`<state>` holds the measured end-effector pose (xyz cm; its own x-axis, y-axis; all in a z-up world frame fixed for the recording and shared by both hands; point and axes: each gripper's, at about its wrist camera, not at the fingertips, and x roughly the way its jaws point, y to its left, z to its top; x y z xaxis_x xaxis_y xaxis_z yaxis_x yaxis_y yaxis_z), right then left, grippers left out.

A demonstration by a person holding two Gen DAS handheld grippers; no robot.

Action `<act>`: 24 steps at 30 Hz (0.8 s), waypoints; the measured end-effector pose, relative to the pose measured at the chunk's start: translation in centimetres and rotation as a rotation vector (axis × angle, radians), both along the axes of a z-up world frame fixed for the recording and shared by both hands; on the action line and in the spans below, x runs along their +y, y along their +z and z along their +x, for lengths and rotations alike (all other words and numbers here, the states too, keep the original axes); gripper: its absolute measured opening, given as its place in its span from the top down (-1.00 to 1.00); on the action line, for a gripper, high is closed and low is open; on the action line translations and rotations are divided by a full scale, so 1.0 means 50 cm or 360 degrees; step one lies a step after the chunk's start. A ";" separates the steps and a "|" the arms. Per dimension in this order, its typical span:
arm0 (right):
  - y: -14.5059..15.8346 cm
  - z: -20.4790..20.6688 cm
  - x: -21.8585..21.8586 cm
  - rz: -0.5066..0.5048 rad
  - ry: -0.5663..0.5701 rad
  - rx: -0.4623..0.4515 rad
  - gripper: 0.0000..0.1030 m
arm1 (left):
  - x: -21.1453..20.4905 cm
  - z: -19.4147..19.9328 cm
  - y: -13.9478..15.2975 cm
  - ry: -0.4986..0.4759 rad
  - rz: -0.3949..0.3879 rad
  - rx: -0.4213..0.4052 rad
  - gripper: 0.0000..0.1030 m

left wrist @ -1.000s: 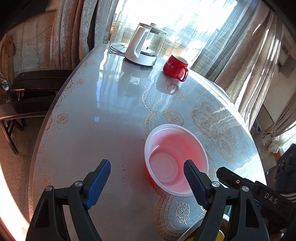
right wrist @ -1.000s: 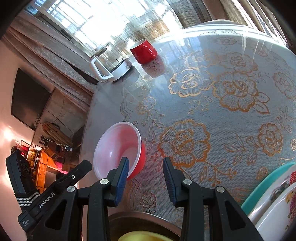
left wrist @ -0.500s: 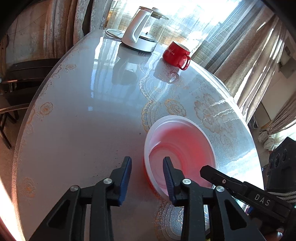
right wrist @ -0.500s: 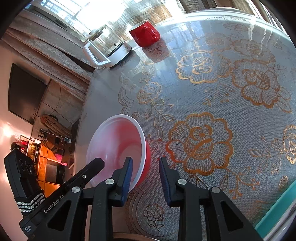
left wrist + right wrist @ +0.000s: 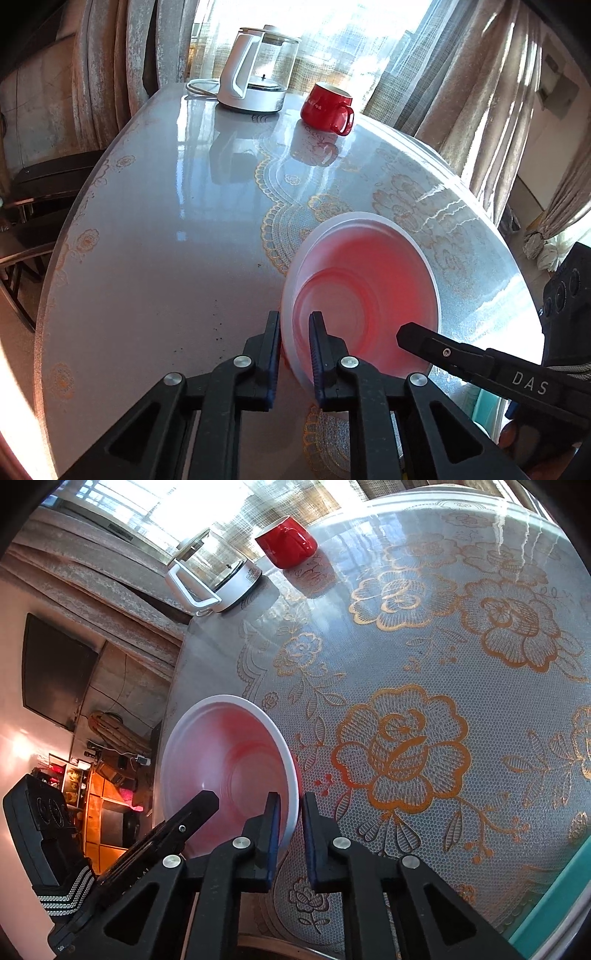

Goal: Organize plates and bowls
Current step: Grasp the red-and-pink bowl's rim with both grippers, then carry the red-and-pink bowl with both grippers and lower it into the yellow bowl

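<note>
A red plastic bowl with a white inside (image 5: 364, 291) is held between both grippers over the round table (image 5: 155, 236). My left gripper (image 5: 294, 350) is shut on the bowl's near left rim. My right gripper (image 5: 290, 830) is shut on the opposite rim of the same bowl (image 5: 229, 768). The bowl is tilted. Each gripper shows in the other's view as a black arm beside the bowl.
A glass kettle with a white handle (image 5: 256, 74) and a red mug (image 5: 327, 109) stand at the table's far edge. A teal plate rim (image 5: 554, 904) lies at the near right. Dark chairs (image 5: 33, 206) stand left of the table. Curtains hang behind.
Both grippers have closed onto opposite rims of the bowl. The bowl has tipped from flat on the table to tilted, and both cameras have moved closer to it.
</note>
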<state>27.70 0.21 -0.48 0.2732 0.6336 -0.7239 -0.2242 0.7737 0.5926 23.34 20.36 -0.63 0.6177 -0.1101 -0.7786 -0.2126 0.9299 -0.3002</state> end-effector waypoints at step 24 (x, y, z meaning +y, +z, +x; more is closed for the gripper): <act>0.104 -0.183 -0.157 0.0157 -0.0131 -0.0233 0.79 | -0.105 -0.179 0.109 -0.0169 -0.0067 -0.0269 0.72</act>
<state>18.55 -7.67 4.70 0.4246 0.6706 -0.6082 -0.2519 0.7328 0.6321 14.39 15.08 4.84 0.7224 -0.2120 -0.6582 -0.0573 0.9302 -0.3626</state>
